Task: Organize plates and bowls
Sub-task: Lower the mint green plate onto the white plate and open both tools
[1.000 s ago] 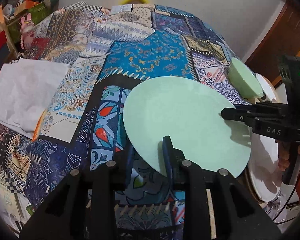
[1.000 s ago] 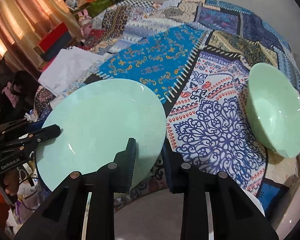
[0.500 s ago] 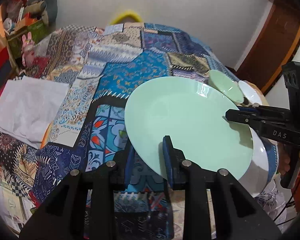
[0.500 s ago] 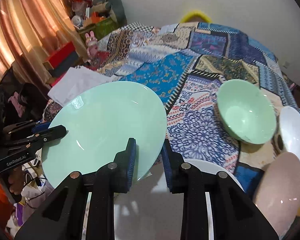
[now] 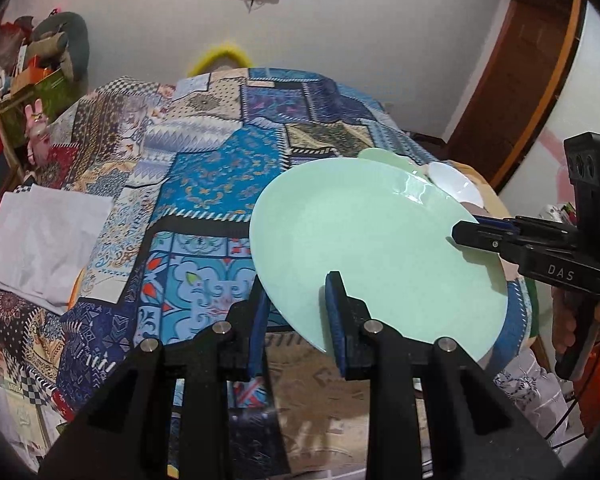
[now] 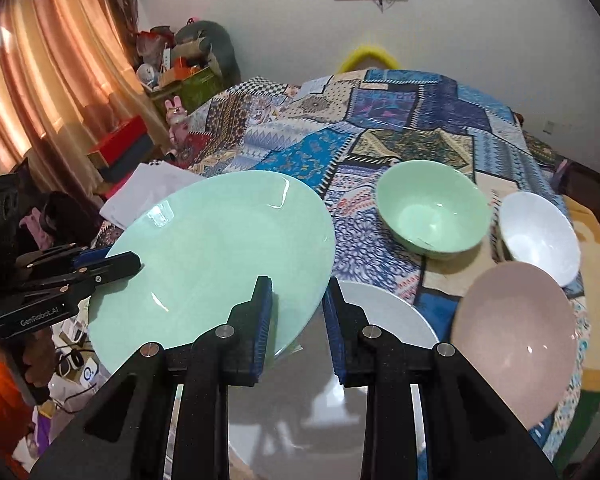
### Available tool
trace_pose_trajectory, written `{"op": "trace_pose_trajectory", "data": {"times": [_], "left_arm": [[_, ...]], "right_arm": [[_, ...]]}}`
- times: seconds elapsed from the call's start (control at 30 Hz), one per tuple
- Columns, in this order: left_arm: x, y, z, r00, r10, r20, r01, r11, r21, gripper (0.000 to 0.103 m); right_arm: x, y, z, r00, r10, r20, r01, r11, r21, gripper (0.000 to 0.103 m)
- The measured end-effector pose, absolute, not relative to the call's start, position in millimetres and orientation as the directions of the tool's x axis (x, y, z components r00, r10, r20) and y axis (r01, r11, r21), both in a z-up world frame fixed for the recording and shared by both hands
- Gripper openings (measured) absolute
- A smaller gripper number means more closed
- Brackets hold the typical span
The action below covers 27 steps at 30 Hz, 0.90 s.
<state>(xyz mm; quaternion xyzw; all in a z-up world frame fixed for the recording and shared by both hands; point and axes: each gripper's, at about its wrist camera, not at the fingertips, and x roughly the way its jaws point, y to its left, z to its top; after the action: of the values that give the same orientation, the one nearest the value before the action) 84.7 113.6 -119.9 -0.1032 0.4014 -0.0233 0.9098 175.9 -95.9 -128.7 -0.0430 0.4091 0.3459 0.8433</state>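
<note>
Currently both the left gripper (image 5: 296, 312) and right gripper (image 6: 298, 312) clench opposite rims of the round mint-green glass plate (image 6: 216, 260), held airborne above-left of the white plate (image 6: 384, 312); next likely lowering it squarely on top.

Glossy smooth green plate (image 6: 216, 256), patterned cloth bedspread (image 5: 220, 168), matt black gripper (image 6: 296, 312)

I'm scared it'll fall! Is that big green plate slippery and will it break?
Probably slippery: the green plate is glossy with bright glints. It looks stiff, holding its flat shape while the left gripper and right gripper pinch opposite rims. Likely breakable if dropped.
</note>
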Motion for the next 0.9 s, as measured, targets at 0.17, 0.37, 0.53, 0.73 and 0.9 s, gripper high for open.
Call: {"op": "trace_pose_trajectory", "data": {"times": [0.17, 0.37, 0.53, 0.73, 0.9], "left_arm": [[83, 94, -118, 0.674, -0.143, -0.725, -0.01, 0.979, -0.202, 0.027], [85, 71, -119, 0.661, -0.165, -0.732, 0.031, 0.981, -0.193, 0.027], [89, 57, -126, 0.641, -0.183, -0.745, 0.051, 0.979, -0.196, 0.027], [92, 45, -138, 0.617, -0.199, -0.761, 0.067, 0.977, -0.201, 0.027], [94, 37, -150, 0.59, -0.203, -0.781, 0.071, 0.977, -0.2, 0.027]], "right_arm": [[170, -117, -130, 0.438, 0.547, -0.713, -0.594, 0.771, 0.227, 0.025], [165, -138, -135, 0.442, 0.538, -0.717, -0.566, 0.788, 0.242, 0.025], [160, -150, -142, 0.439, 0.529, -0.726, -0.551, 0.797, 0.248, 0.025], [158, -162, -158, 0.413, 0.529, -0.741, -0.527, 0.803, 0.278, 0.025], [157, -169, -170, 0.392, 0.532, -0.75, -0.507, 0.806, 0.307, 0.024]]}}
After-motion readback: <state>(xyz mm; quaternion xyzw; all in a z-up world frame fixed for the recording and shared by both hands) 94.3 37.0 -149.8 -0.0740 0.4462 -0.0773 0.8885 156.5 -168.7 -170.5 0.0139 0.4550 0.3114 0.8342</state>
